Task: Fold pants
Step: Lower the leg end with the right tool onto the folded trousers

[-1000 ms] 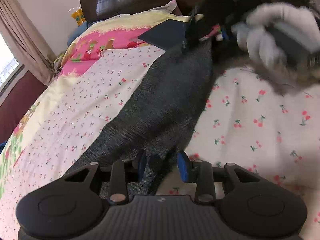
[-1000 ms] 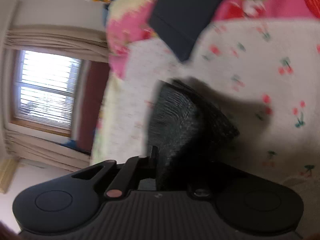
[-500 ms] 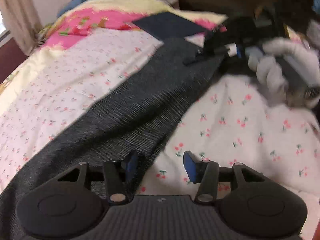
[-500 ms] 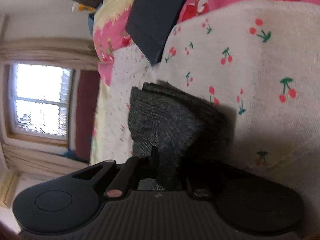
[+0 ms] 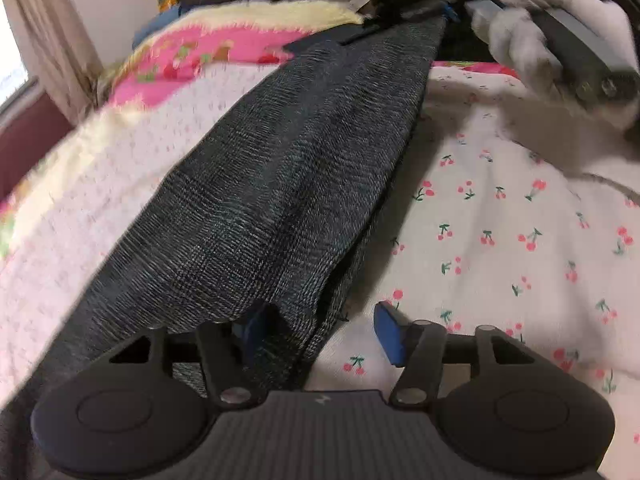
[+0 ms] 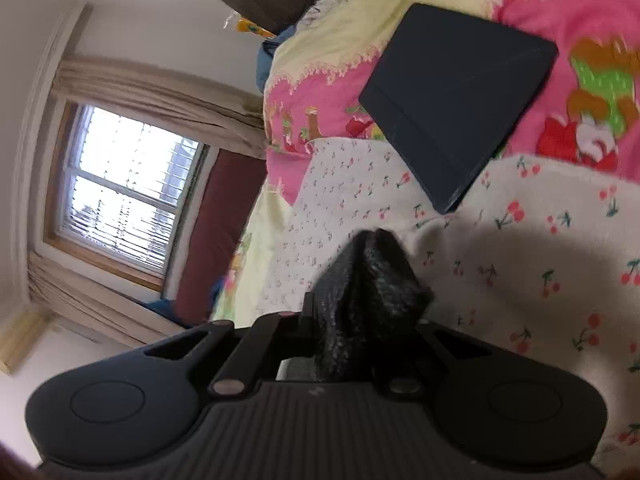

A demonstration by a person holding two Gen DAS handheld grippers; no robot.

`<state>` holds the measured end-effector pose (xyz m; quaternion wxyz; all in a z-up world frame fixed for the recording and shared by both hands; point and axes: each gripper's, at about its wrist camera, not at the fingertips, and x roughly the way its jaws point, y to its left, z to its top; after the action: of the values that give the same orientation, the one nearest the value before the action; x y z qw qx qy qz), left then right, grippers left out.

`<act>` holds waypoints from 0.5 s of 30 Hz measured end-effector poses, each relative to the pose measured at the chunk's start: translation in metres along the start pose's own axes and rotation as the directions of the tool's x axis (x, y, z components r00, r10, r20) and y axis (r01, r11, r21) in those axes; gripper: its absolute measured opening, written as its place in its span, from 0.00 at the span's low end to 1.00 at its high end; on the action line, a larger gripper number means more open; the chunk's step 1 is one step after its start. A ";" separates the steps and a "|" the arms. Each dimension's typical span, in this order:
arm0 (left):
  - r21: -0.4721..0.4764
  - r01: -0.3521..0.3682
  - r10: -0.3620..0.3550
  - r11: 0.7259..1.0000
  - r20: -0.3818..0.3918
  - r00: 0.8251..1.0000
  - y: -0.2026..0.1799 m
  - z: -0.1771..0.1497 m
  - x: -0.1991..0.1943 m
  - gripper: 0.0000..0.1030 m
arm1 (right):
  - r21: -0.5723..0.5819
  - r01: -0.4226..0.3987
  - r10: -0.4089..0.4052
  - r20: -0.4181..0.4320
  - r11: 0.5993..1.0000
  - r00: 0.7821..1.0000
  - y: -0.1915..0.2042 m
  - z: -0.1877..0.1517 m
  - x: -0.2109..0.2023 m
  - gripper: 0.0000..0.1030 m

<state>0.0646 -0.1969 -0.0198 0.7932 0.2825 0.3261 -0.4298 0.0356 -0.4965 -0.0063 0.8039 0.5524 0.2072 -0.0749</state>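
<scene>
The pants [image 5: 288, 184] lie stretched along the bed [image 5: 500, 220], one end raised. Left gripper [image 5: 320, 332]: jaws wide apart, fabric draped between them, ungripped. Right gripper [image 6: 364, 312]: clamped on a bunched pants end.

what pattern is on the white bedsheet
Small red cherries with green stems on the white bedsheet; clearest in the left wrist view.

The left gripper [image 5: 322, 330] is matte black with a ribbed housing, round side discs, silver pivot screws and blue finger pads [image 5: 390, 330]; the blurred hand [image 5: 560, 40] seems white-gloved.
</scene>
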 end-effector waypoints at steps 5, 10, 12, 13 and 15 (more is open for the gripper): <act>0.007 0.081 -0.081 0.997 0.048 0.996 -0.007 0.000 -0.003 0.68 | -0.025 -0.044 0.044 0.026 0.999 0.999 0.026 -0.010 -0.029 0.05; -0.077 0.120 -0.114 0.990 0.074 0.991 0.006 -0.004 -0.009 0.69 | -0.253 -0.097 0.088 -0.045 0.963 0.995 0.123 -0.039 -0.026 0.05; -0.124 0.133 -0.119 0.983 0.112 0.987 0.019 -0.014 -0.029 0.70 | -0.332 -0.138 0.113 -0.093 0.933 0.989 0.163 -0.058 -0.022 0.05; -0.134 0.116 -0.100 0.984 0.123 0.987 0.026 -0.020 -0.038 0.70 | -0.375 -0.151 0.115 -0.116 0.914 0.987 0.183 -0.070 -0.014 0.05; -0.162 0.054 -0.034 0.985 0.124 0.992 0.044 -0.039 -0.059 0.70 | -0.449 -0.173 0.107 -0.169 0.877 0.980 0.216 -0.099 0.001 0.05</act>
<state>0.0669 -0.1184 0.0076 0.8224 0.1823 0.3182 -0.4350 0.0870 -0.3240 0.1487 0.8989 0.3631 0.2340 0.0735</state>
